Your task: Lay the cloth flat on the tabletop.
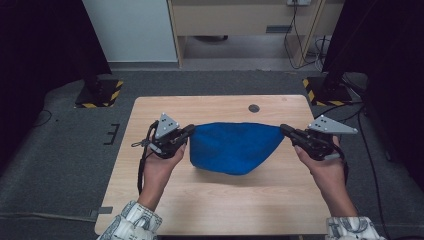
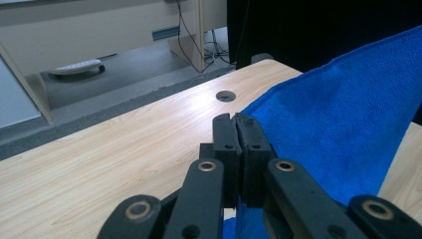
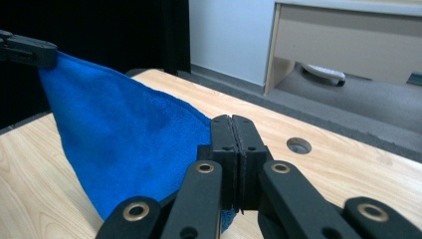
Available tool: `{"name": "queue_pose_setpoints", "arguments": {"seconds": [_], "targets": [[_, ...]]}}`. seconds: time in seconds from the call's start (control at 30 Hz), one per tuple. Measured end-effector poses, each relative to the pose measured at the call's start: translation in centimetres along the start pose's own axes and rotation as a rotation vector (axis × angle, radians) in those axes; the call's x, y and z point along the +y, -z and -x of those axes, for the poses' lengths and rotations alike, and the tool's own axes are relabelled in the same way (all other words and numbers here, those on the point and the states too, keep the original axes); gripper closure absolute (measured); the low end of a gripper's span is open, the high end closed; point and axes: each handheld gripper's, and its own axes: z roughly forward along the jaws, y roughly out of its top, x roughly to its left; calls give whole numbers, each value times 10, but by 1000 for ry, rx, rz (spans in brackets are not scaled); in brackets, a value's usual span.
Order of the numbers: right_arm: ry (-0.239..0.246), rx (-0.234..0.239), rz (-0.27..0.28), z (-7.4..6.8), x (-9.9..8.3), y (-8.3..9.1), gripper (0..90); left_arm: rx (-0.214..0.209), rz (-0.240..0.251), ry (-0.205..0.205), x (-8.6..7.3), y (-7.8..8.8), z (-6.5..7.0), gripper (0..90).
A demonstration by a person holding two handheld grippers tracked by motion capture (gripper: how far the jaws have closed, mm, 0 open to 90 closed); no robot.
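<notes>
A blue cloth (image 1: 234,146) hangs stretched between my two grippers above the wooden table (image 1: 220,205). My left gripper (image 1: 191,129) is shut on the cloth's left corner, and my right gripper (image 1: 283,128) is shut on its right corner. The cloth's top edge runs taut between them and its lower part sags in a rounded fold toward the table. In the left gripper view the jaws are pressed together at the gripper (image 2: 236,119) with the blue cloth (image 2: 343,114) spreading to the right. In the right gripper view the gripper (image 3: 232,120) pinches the cloth (image 3: 124,144), which stretches left to the other gripper's jaws (image 3: 27,50).
A round cable hole (image 1: 254,108) sits in the table near its far edge. Beyond the table are grey carpet, a light wooden desk (image 1: 240,20) and two stand bases with yellow-black tape (image 1: 100,92) (image 1: 325,90). Black curtains flank both sides.
</notes>
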Motion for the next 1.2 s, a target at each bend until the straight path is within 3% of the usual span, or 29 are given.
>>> {"name": "queue_pose_setpoints", "arguments": {"seconds": [0.43, 0.53, 0.67, 0.87, 1.2], "targets": [[63, 19, 88, -16, 30, 38, 891, -25, 68, -33, 24, 37, 14, 879], [77, 11, 74, -13, 37, 36, 890, -27, 62, -46, 31, 36, 11, 878], [61, -5, 28, -2, 33, 17, 890, -26, 42, -24, 33, 17, -1, 878], [20, -21, -37, 20, 16, -22, 890, -6, -14, 8, 23, -24, -21, 878], [-46, -19, -103, 40, -6, -63, 890, 13, -72, 17, 11, -58, -31, 878]]}}
